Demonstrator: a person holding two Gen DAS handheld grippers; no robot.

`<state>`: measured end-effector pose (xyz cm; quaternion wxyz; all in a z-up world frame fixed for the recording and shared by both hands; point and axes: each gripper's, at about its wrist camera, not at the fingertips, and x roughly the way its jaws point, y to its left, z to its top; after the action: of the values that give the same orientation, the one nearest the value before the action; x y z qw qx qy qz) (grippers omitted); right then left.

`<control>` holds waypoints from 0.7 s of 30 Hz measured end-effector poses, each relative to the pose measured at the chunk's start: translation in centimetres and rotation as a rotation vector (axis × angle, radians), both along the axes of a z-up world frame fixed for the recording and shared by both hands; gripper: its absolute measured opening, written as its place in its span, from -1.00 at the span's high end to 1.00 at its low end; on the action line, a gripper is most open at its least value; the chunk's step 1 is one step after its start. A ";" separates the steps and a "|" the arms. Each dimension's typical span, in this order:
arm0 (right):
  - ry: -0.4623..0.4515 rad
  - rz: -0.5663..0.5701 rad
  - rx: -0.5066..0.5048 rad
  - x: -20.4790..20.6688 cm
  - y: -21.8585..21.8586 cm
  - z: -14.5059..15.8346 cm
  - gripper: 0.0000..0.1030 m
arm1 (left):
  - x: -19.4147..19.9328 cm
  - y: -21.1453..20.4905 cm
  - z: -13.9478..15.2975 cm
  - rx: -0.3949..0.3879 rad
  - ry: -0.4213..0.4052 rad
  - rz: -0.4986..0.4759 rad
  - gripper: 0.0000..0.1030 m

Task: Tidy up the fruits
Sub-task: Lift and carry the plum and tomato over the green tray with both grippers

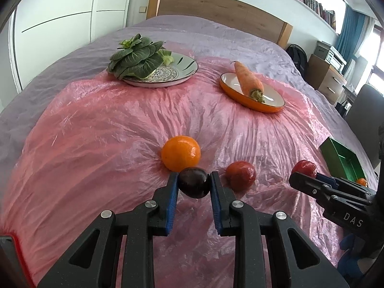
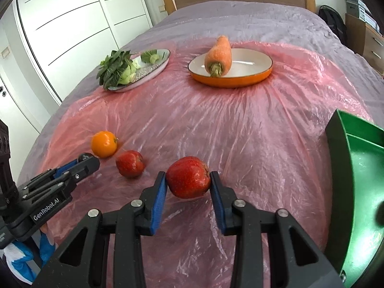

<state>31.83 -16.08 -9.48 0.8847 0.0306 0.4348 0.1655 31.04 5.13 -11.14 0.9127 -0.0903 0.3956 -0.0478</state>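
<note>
While the left tool (image 1: 194, 180) clamps a dark plum (image 1: 194, 182) and the right tool (image 2: 188, 180) a red fruit (image 2: 188, 177), both likely need carrying to the green bin (image 2: 360, 182).

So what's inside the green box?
In the left wrist view, the green box holds one small orange fruit at its near corner, partly hidden behind the right gripper. The right wrist view shows bare green floor; the box's near end is cut off.

Both wrist cameras look low and close across the pink sheet (image 1: 108, 120) toward the headboard (image 1: 216, 7). The left view sits left of the right view. Both show the orange (image 1: 180, 153) and both plates.
</note>
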 end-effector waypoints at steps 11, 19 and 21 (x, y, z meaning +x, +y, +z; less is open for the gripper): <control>0.008 0.010 0.037 -2.3 -0.1 1.7 -0.21 | -2.1 -0.4 2.3 -0.009 -0.024 0.021 0.58; 0.004 0.020 0.057 -5.2 -0.8 3.0 -0.21 | -4.4 -1.7 3.3 0.012 -0.008 0.020 0.58; 0.002 0.017 0.058 -5.9 -1.2 3.3 -0.21 | -5.0 -2.2 3.5 0.020 -0.004 0.017 0.58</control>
<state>25.89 -17.23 -6.21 0.8816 0.0525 0.4309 0.1856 26.02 2.92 -7.61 0.9148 -0.0843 0.3933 -0.0362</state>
